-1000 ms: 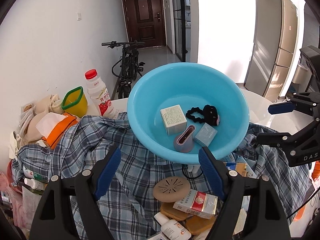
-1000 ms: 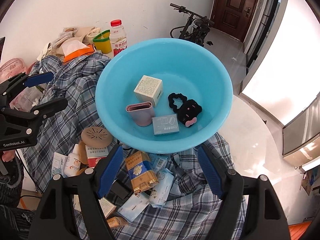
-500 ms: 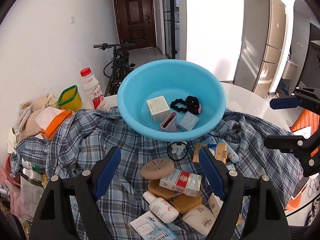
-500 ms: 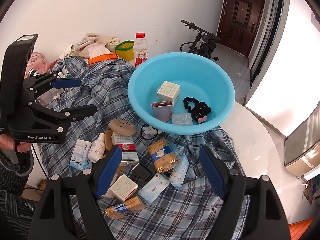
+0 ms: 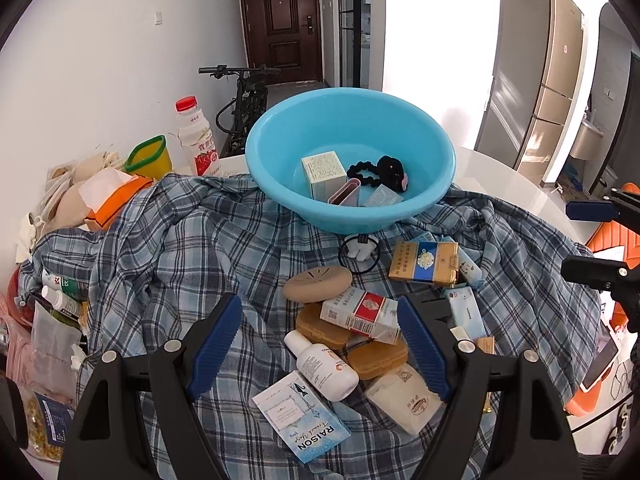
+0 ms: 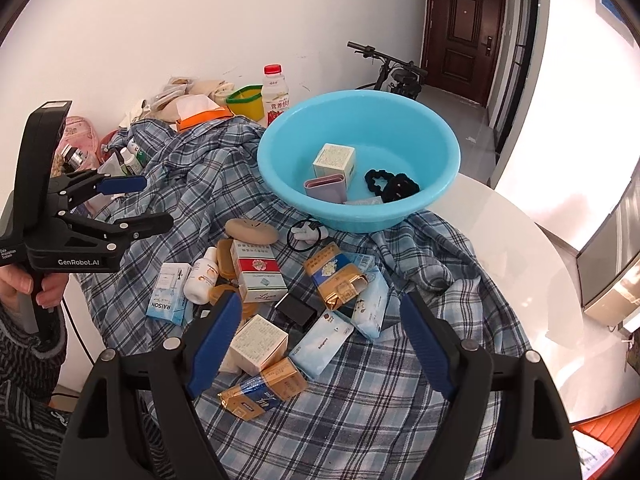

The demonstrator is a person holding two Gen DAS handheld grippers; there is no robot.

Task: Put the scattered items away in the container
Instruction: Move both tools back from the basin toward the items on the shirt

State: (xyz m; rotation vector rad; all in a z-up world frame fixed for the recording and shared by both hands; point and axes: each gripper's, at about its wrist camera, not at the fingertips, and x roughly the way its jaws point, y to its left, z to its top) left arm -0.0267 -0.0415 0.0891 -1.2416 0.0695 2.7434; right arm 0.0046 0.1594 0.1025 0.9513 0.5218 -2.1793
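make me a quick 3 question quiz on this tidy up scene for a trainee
1. True or false: the left gripper is shut on an item.
2. Which is already inside the blue basin? A) black hair tie B) white bottle C) red and white pack
3. What cloth do the scattered items lie on?

Key
1. False: both it and the right gripper are open and hold nothing.
2. A
3. The plaid shirt
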